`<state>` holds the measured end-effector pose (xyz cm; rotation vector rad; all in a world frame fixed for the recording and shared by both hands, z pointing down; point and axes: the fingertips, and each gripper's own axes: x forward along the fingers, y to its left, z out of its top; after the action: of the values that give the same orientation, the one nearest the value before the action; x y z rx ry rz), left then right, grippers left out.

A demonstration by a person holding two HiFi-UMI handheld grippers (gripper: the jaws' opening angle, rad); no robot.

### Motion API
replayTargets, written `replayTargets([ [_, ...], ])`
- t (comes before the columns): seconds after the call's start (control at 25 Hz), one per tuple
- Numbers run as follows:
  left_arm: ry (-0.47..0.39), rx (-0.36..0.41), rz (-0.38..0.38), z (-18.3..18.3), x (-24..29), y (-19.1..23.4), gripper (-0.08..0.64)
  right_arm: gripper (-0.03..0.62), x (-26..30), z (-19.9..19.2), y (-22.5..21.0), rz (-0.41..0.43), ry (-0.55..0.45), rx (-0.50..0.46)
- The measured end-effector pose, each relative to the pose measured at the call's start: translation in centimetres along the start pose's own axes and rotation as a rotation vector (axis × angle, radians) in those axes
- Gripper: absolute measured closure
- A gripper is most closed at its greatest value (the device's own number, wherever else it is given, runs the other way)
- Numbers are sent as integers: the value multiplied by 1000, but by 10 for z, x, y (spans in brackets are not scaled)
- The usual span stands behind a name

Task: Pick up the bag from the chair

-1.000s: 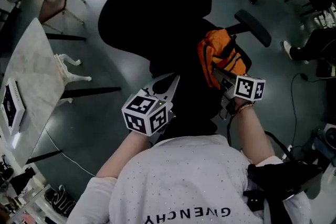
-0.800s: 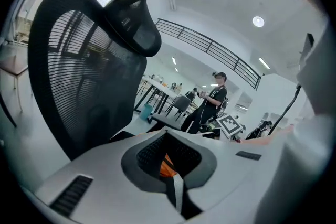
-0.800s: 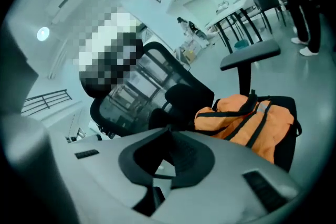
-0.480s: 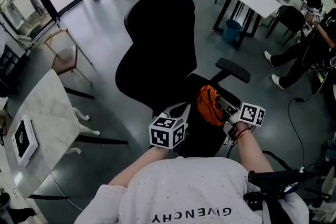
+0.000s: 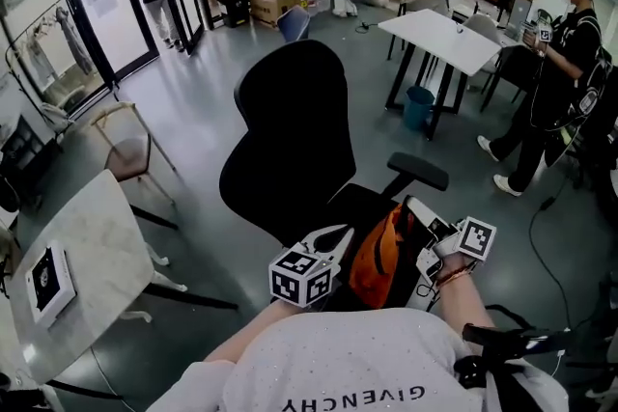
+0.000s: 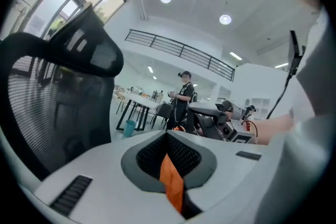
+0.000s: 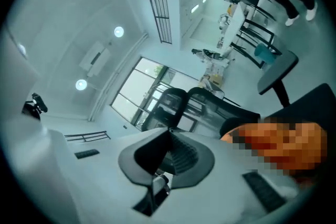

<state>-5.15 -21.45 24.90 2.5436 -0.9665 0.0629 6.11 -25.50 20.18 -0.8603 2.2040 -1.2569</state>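
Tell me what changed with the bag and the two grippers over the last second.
The left gripper, clear of the bag a second ago, closed in and now pinches its orange fabric. The bag came off the middle of the seat toward the person and now sits between both grippers; whether it is fully lifted cannot be told. The right gripper stayed clamped at the bag's right side. The chair did not visibly move.

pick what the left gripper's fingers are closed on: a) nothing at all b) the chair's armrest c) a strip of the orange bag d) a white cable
C: the left gripper view shows the left gripper shut, with a strip of the orange bag pinched between its fingers.
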Motion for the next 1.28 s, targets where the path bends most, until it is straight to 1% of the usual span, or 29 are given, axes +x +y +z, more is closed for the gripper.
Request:
replayTargets([
  [0.08, -43, 73, -38, 16, -9, -8, 558, 583, 3, 6, 31, 65, -10, -49],
  [0.16, -68, 146, -39, 29, -20, -10, 558, 583, 5, 10, 63, 127, -39, -103],
  [0.2, -81, 166, -36, 36, -26, -11, 558, 583, 6, 11, 79, 153, -56, -135],
  [0.24, -100, 166, -35, 44, -32, -12, 558, 583, 6, 12, 93, 173, -72, -168],
  [0.28, -126, 150, -36, 54, -36, -14, 558, 583, 4, 15, 106, 191, -88, -197],
  [0.4, -207, 83, -48, 87, -42, -28, 560, 583, -11, 38, 143, 251, -140, -257],
  [0.52, -259, 74, -39, 109, -49, -41, 558, 583, -30, 59, 174, 296, -182, -321],
  [0.64, -284, 73, -32, 114, -62, -45, 558, 583, -40, 60, 188, 295, -213, -383],
  [0.8, -294, 34, -17, 115, -61, -70, 558, 583, -66, 63, 191, 239, -221, -447],
  [0.88, -304, 55, 18, 117, -55, -81, 558, 583, -80, 66, 190, 223, -221, -466],
  [0.96, -305, 98, 57, 113, -52, -89, 559, 583, -95, 65, 189, 224, -231, -459],
  [1.0, -305, 105, 61, 110, -52, -94, 558, 583, -105, 63, 188, 223, -242, -456],
  [1.08, -311, 86, 32, 104, -51, -109, 558, 583, -128, 58, 188, 223, -267, -461],
  [1.16, -313, 72, -19, 100, -52, -132, 560, 583, -151, 52, 194, 228, -292, -467],
  [1.2, -306, 86, -43, 98, -53, -145, 558, 583, -162, 49, 196, 229, -303, -471],
  [1.28, -280, 151, -83, 90, -55, -173, 558, 583, -183, 45, 202, 228, -321, -483],
])
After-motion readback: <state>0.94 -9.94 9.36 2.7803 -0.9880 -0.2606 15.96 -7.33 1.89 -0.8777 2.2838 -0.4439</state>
